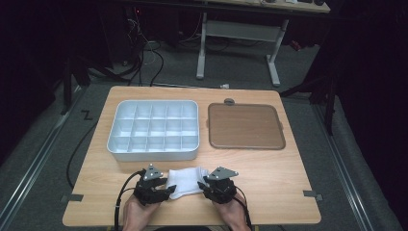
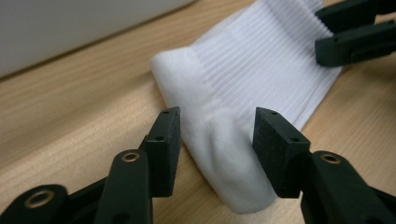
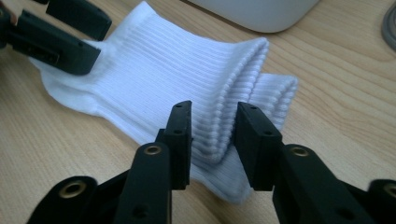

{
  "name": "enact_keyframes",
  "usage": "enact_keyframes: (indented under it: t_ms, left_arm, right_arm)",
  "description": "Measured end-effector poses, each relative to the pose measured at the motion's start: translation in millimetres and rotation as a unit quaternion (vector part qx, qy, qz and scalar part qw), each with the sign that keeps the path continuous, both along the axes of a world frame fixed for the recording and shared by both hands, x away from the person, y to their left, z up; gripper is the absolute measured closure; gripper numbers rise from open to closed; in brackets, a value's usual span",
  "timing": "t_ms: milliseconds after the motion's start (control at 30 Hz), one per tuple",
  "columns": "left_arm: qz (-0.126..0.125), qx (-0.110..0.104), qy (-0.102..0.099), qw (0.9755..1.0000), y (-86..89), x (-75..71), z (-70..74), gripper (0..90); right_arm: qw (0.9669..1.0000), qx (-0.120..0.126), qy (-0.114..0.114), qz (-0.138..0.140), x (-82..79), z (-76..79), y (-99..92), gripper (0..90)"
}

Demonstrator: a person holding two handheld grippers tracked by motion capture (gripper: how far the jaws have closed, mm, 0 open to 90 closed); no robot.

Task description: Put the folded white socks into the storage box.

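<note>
Two containers wait at the back, divided tray (image 1: 153,130) beside brown lid (image 1: 245,126) | white sock (image 1: 186,182) lies folded at the near table (image 1: 96,192) edge | left gripper (image 2: 215,126) jaws spread astride its toe end | right gripper (image 3: 212,126) jaws parted around the ribbed cuff, not pinching, likely lining up a fold

Place: lab recording bay.
Evidence: dark curtained surround, loose floor cables (image 1: 144,57), white bench frame (image 1: 238,45) beyond wooden table (image 1: 288,192).
</note>
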State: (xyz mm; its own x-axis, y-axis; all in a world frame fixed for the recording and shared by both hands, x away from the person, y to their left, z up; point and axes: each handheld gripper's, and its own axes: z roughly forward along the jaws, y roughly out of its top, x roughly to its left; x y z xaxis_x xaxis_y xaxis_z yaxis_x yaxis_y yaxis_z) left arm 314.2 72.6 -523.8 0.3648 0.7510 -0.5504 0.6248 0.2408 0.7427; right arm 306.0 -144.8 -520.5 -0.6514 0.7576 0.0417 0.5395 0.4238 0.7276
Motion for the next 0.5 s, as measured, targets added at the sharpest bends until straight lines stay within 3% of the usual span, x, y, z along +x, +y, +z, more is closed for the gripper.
enact_keyframes:
  t_ms: [67, 133, 267, 400, 500]
  left_arm:
    - [0.005, -0.022, 0.003, 0.9997, 3.4, 5.2, 7.1, 49.9]
    - [0.013, -0.031, 0.004, 0.9994, 5.9, 10.7, 11.6, 48.2]
    - [0.02, -0.028, 0.008, 0.9994, 6.5, 22.8, 16.2, 46.5]
    - [0.021, -0.008, 0.01, 0.9997, 2.1, 34.8, 13.1, 46.0]
    - [0.029, -0.009, 0.014, 0.9994, 1.0, 42.8, 10.8, 45.8]
  right_arm:
    - [1.0, 0.004, -0.006, 0.005, -1.6, 1.7, 0.5, 64.0]
    - [0.9999, 0.01, -0.004, 0.005, -1.7, 2.8, 0.1, 62.8]
    - [0.9997, 0.023, -0.012, -0.003, -5.4, 11.8, -2.5, 62.4]
    - [0.999, 0.031, -0.031, -0.007, -8.6, 23.4, -6.4, 69.6]
    - [0.9988, 0.032, -0.037, 0.002, -7.5, 31.4, -4.2, 76.1]
